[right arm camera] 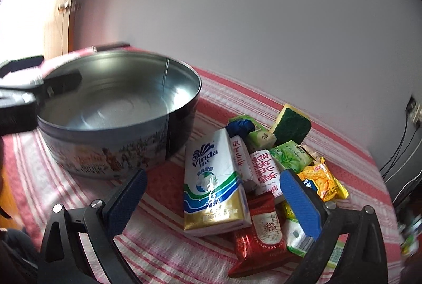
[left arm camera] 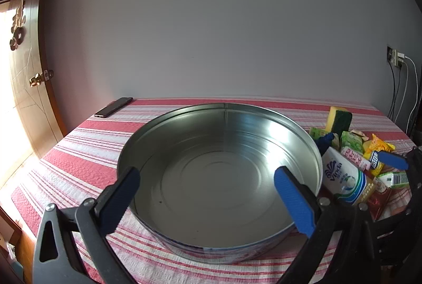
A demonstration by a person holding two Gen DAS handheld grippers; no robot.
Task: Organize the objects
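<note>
on the surface with the red and white striped cloth, a big round metal tin is sitting with nothing inside it. the left gripper is hanging over the near side of the tin, its blue fingers spread wide and holding nothing. just beside the tin, on its right, a pile of small things is lying: a vinda tissue pack, a red packet, a yellow cracker packet, green tea packets and a yellow and green sponge. the right gripper is hovering over the tissue pack, fingers spread wide too, gripping nothing. a dark phone is lying at the far left corner.
</note>
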